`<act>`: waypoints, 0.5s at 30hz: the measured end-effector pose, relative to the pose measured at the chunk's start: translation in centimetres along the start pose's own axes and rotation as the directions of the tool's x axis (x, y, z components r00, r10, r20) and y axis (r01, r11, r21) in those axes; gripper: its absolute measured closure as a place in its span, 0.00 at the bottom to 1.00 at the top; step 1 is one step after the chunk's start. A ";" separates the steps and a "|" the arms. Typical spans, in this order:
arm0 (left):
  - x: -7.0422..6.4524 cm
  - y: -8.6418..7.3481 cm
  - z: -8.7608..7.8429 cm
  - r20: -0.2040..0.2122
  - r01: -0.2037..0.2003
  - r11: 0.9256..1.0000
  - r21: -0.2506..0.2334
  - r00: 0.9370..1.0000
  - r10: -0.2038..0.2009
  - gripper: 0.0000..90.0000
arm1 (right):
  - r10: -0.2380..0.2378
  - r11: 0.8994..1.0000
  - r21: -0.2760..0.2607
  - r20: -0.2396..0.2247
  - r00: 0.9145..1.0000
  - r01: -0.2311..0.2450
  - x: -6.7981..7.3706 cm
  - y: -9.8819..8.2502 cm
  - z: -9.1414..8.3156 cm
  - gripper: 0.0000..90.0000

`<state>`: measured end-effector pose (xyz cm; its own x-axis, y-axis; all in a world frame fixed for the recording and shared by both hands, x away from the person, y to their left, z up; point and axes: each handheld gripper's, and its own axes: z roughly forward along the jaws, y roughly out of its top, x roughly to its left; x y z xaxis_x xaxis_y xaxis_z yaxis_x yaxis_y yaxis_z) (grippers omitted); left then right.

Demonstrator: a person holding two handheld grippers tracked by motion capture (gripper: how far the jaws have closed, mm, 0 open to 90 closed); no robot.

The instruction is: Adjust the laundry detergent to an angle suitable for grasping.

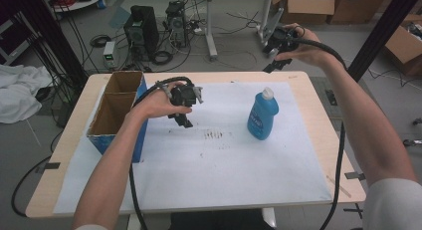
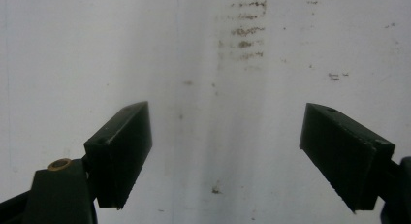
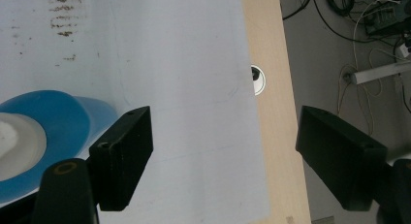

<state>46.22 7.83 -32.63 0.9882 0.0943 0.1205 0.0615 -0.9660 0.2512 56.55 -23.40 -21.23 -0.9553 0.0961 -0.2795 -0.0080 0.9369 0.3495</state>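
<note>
1. The bottle, blue with a white cap, stands upright on the white sheet that covers the table. Its long axis runs straight up from the table, cap on top.

2. The right gripper is held high beyond the far edge of the table, its jaws apart and nothing between them. From it the bottle lies below and back toward the person. In the right gripper view the bottle shows from above at the lower left, outside and beyond the left jaw, not in the gap.

3. The left gripper hangs close over the sheet, beside the cardboard box, which is on its left. Its jaws are spread wide and hold nothing; the left gripper view looks down between them on bare, smudged sheet.

4. From the left gripper the bottle stands off to the right at about table level, well apart, with open sheet between them.

5. Judged from the high view, the two grippers are about equally near the bottle, but the left one is already down at its level, while the right would have to drop and come toward the person first.

6. Since the bottle is upright, a grip from the side across its body looks the likely approach for either hand.
</note>
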 end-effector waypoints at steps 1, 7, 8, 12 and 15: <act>0.0 0.0 0.0 0.000 0.000 1.000 0.000 1.000 0.000 0.22 | -0.001 1.000 -0.001 0.000 1.000 0.001 0.0 0.0 0.0 0.23; 0.1 -0.2 -0.3 -0.001 -0.008 1.000 -0.006 1.000 0.008 0.22 | -0.002 1.000 0.009 -0.006 1.000 0.002 0.0 0.0 0.3 0.23; 0.0 -0.2 -0.2 0.006 0.009 1.000 -0.013 1.000 -0.009 0.22 | 0.003 1.000 0.010 -0.007 1.000 -0.003 0.0 0.1 0.2 0.23; 0.1 -0.2 0.1 0.015 0.014 1.000 -0.016 1.000 -0.013 0.22 | -0.005 1.000 0.004 -0.006 1.000 0.005 0.1 0.2 0.2 0.23; 0.1 -0.1 0.1 0.017 0.009 1.000 -0.014 1.000 -0.009 0.22 | -0.007 1.000 0.008 -0.007 1.000 0.007 0.2 0.2 0.2 0.23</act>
<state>46.31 7.87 -32.74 0.9899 0.0984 0.1016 0.0683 -0.9615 0.2661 56.44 -23.12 -21.36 -0.9573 0.0872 -0.2757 -0.0125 0.9401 0.3407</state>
